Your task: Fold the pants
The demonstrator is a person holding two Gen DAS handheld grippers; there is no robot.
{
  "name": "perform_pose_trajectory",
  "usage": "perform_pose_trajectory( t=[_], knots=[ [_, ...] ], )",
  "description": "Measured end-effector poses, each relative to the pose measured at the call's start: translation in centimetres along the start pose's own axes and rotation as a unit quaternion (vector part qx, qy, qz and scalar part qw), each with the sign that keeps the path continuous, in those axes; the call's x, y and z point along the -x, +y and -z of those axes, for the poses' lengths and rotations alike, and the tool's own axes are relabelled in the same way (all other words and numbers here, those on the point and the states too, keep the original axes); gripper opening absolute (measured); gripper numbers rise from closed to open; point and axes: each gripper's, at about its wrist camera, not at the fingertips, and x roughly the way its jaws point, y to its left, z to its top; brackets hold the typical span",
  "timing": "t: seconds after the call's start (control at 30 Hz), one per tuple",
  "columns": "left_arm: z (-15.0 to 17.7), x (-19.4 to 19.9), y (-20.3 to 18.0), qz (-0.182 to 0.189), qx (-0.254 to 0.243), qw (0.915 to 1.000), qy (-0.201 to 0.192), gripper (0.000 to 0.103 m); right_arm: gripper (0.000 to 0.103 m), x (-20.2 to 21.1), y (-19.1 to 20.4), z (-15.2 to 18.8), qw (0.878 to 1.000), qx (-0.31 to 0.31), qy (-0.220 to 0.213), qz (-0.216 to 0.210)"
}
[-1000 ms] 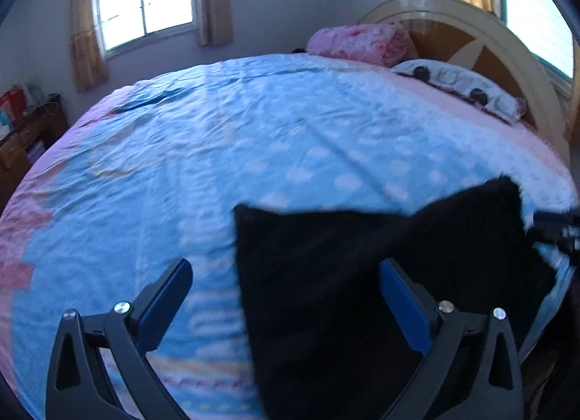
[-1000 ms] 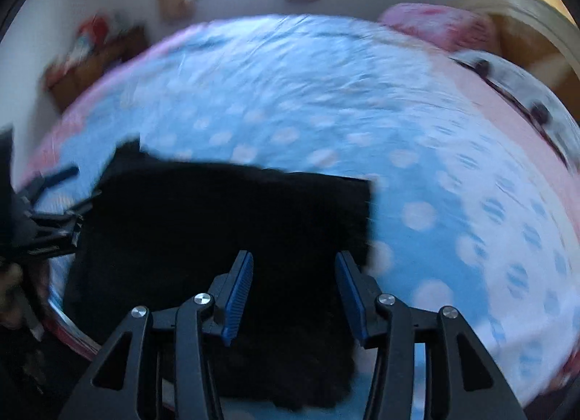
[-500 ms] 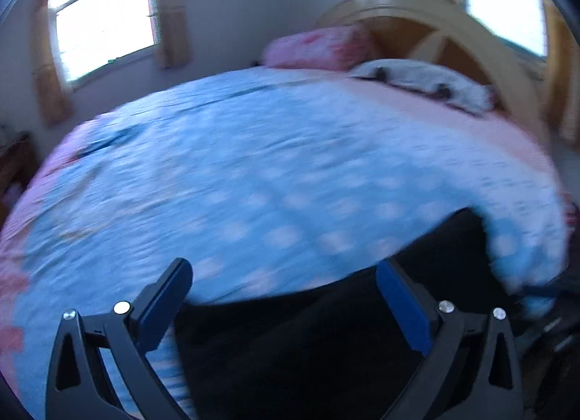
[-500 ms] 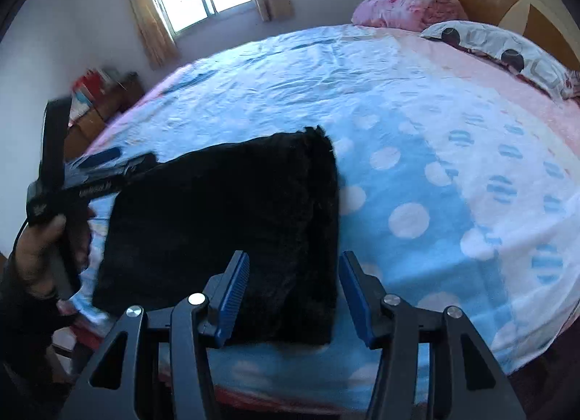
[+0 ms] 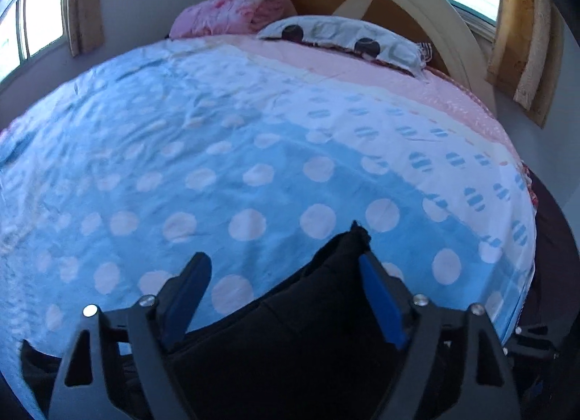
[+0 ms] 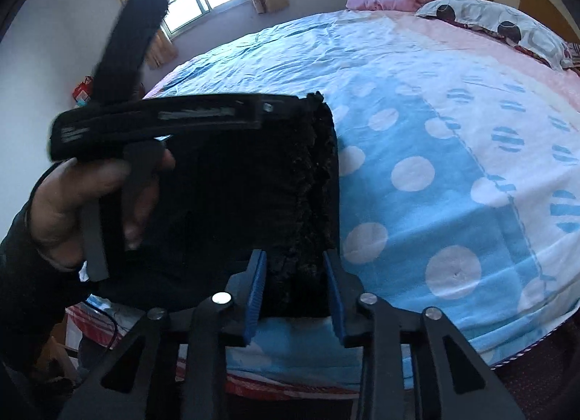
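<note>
Since a second ago the left tool (image 5: 286,280) has swung to the far corner of the black pants (image 6: 253,202), folded at the bed (image 6: 435,202) edge near 7 o'clock. Both tools are closing, pads not yet pressing; the right tool (image 6: 294,284) straddles the thick edge and may catch only some layers, spoiling the fold.

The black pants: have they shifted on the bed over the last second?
Yes. In the right wrist view the pants now form a narrower stack whose right edge reaches fewer of the blanket's white dots than before, so they were folded leftward.
</note>
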Motion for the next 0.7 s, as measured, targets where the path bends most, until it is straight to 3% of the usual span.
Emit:
perform_pose_trajectory(
  t=[0.2, 0.7],
  knots=[
    [0.9, -1.0, -0.2, -0.008, -0.005, 0.9999, -0.012, 0.101, 0.024, 0.5, 0.7, 0.3, 1.000, 0.015, 0.007, 0.022],
    [1.1, -0.1, 0.0, -0.006, 0.000, 0.9999, -0.014, 0.102, 0.026, -0.6, 0.2, 0.2, 0.999, 0.020, 0.022, 0.028]
  ],
)
